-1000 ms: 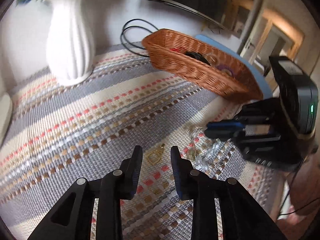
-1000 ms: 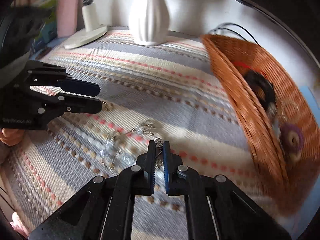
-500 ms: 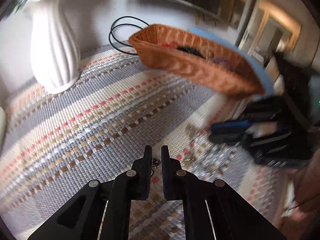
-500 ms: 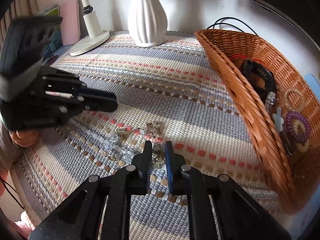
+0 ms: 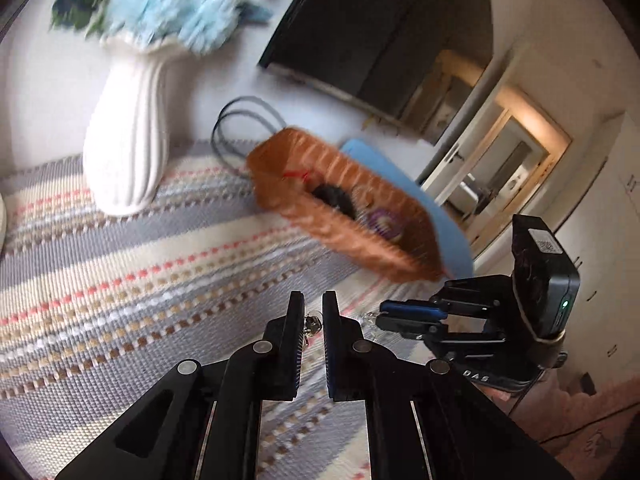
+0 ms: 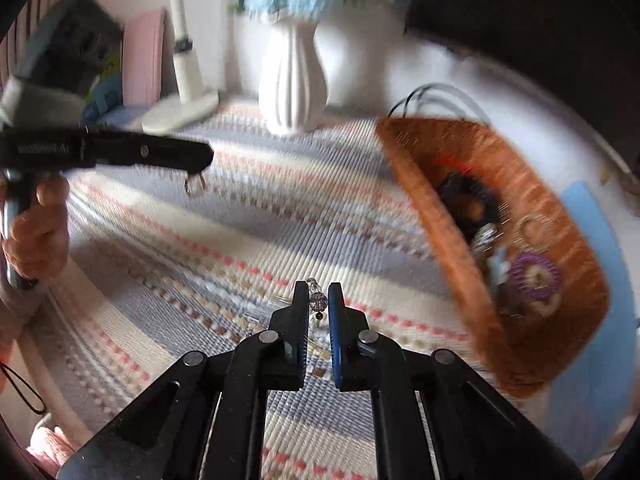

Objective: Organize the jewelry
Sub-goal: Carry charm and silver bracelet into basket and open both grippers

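Motion blur smears the wicker basket (image 6: pixel 520 248) and its contents, so the pieces inside stay unidentifiable. The blue flowers (image 5: pixel 172 12) are blurred too, cut off by the top edge.

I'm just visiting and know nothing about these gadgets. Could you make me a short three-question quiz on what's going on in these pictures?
1. True or false: the left gripper is pinching a small metal jewelry piece.
2. What does the right gripper hold between its fingers: (a) a purple coil hair tie, (b) a beaded jewelry piece, (c) a cable?
3. Fill in: the purple coil hair tie lies inside the wicker ____.

Key
1. True; it dangles from the closed fingers in the right wrist view.
2. b
3. basket, which stands on the striped woven mat to the right of the white vase.
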`<state>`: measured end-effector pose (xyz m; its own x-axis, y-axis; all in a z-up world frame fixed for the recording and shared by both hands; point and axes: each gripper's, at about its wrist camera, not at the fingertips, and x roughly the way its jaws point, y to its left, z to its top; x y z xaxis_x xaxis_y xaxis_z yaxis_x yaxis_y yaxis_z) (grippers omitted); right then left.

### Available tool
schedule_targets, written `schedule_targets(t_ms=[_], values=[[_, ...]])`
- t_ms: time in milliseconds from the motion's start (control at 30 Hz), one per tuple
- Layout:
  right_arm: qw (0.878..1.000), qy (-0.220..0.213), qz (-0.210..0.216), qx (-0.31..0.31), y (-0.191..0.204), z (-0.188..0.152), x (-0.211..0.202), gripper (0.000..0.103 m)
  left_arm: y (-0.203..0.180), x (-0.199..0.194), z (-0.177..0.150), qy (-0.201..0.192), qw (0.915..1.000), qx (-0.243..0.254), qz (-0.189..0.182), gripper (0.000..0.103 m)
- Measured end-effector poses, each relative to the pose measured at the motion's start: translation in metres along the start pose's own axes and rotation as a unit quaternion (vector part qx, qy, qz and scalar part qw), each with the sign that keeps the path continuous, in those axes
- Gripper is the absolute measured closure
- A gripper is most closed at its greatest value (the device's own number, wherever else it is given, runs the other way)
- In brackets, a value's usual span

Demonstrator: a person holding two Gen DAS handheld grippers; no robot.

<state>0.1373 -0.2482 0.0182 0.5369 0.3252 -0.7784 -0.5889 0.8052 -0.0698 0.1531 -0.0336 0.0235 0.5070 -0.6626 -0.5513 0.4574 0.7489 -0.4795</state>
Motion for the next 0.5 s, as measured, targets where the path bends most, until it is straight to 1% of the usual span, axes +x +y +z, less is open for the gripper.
schedule_targets(t_ms=[167,233,300,400,467,500], values=[[0.998,-0.048,-0.042,0.023,-0.02,0.018,-0.048,0.093,-0.027,-0.004,0.023,-0.016,0.9995,0.024,0.012,0.094],[0.995,-0.065,-0.066,0.034,-0.036,0.029,-0.062,0.093,-0.037,-0.004,0.036,-0.024,0.999,0.034,0.017,0.094],[0.992,-0.078,-0.08,0.051,-0.055,0.041,-0.072,0.093,-0.042,-0.002,0.051,-0.031,0.9987,0.037,0.016,0.094],[0.988,-0.085,-0.101,0.074,-0.083,0.058,-0.075,0.093,-0.049,0.013,0.078,-0.034,0.9985,0.041,0.009,0.094],[0.987,-0.085,-0.104,0.087,-0.1,0.069,-0.072,0.093,-0.055,0.031,0.094,-0.03,0.998,0.056,0.0,0.094],[0.986,-0.085,-0.11,0.093,-0.108,0.074,-0.067,0.093,-0.057,0.041,0.101,-0.028,0.9976,0.064,0.003,0.094]])
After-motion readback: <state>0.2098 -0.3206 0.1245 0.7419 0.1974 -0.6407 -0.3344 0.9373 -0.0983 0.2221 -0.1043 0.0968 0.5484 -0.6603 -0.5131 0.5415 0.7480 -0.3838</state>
